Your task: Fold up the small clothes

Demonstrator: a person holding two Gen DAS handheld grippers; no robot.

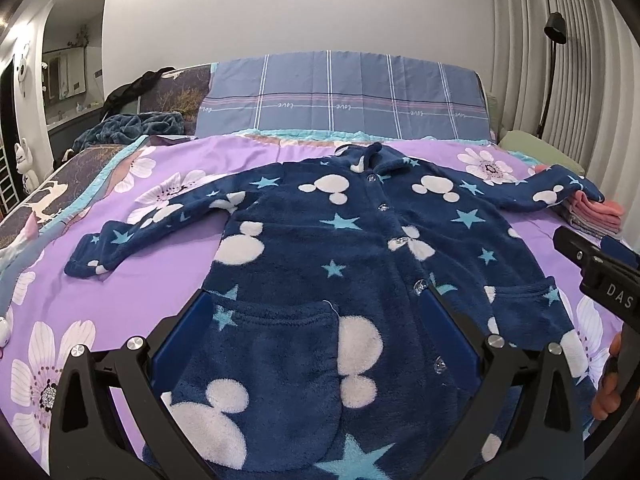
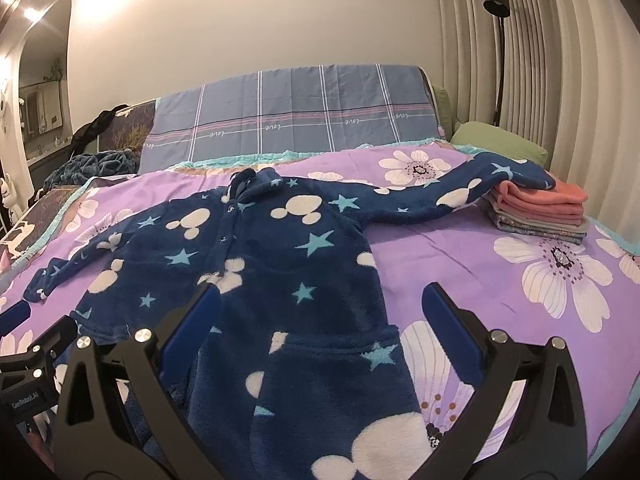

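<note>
Your bed (image 1: 168,280) wears a purple flowered cover, with a plaid pillow (image 1: 344,96) against the white wall beyond the robe (image 1: 320,248), which lies flat, buttoned and face up in the middle, both sleeves stretched out. The sleeve on the robe's right side drapes onto a stack of folded clothes (image 2: 540,212), which sits just in front of a green cushion (image 2: 500,140). Your left gripper (image 1: 316,332) hovers spread over the robe's lower front pocket, and your right gripper (image 2: 320,328) is spread over the robe's right hem edge, neither pinching any fabric.
</note>
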